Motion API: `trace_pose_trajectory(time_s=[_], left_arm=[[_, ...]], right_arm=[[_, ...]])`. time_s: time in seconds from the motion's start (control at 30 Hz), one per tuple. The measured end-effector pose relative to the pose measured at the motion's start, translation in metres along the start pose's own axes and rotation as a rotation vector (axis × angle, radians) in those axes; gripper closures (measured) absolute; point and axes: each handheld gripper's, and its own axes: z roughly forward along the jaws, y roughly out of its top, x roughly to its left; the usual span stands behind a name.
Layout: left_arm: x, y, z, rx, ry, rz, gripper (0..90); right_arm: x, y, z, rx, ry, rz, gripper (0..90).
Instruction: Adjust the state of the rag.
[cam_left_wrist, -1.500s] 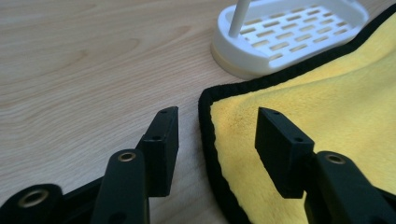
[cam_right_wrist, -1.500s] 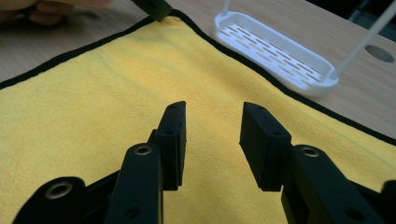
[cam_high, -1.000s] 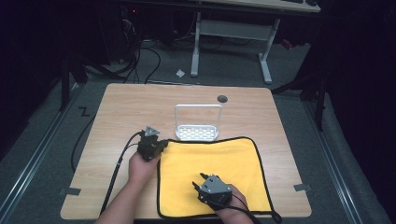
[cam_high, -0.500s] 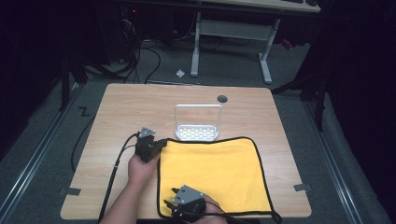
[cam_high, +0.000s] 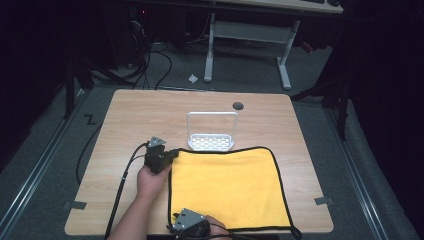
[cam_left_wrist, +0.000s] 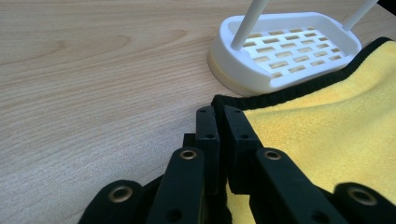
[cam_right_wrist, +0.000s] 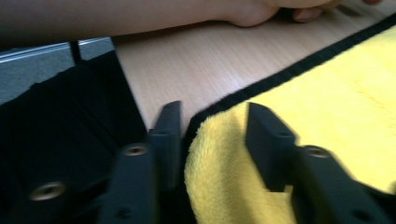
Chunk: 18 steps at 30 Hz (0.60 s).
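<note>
Your left gripper (cam_high: 171, 153) sits at the cloth's (cam_high: 227, 185) far left corner, at about ten o'clock on the yellow square, and your left gripper view shows its jaws clamped together on the black-edged corner (cam_left_wrist: 223, 103), with the pinched hem tucked out of sight between the pads. The cloth lies flat on the table (cam_high: 130, 120), its far edge just in front of the white slotted rack (cam_high: 211, 141) at twelve o'clock; whether hem and rack base touch you cannot tell from above, though the left gripper view shows them very close. Your right gripper (cam_high: 176, 220) is at the cloth's near left corner, about seven o'clock, and the bottom frame edge cuts off most of it and of your right hand (cam_high: 216, 225). In the blurred right gripper view its jaws have just been closing, with a raised fold of the cloth (cam_right_wrist: 219, 158) between them; the far pad still stands slightly off the fabric, so they are apart, not yet gripping. Your left forearm (cam_right_wrist: 140, 16) crosses the top of that view, cropped.
</note>
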Motion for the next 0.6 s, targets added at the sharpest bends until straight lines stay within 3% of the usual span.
trace_pose_trajectory(time_s=[0.07,0.1,0.37,0.43,0.6], left_arm=[[0.000,0.000,0.000,0.000,-0.001,-0.002,85.3],[0.000,0.000,0.000,0.000,-0.003,-0.003,85.3],[0.003,0.001,-0.002,-0.015,-0.023,-0.026,85.8],[0.006,0.002,-0.005,-0.024,-0.028,-0.049,86.0],[0.017,0.010,-0.024,-0.076,-0.016,-0.086,86.1]], right_arm=[[-0.001,-0.001,-0.001,-0.001,-0.028,-0.019,78.3],[-0.002,-0.001,-0.003,-0.001,-0.035,-0.020,80.4],[-0.007,0.009,-0.018,-0.071,-0.055,-0.035,83.1],[-0.008,0.015,-0.022,-0.093,-0.060,-0.038,83.2],[-0.005,0.032,-0.021,-0.128,-0.049,-0.067,83.1]])
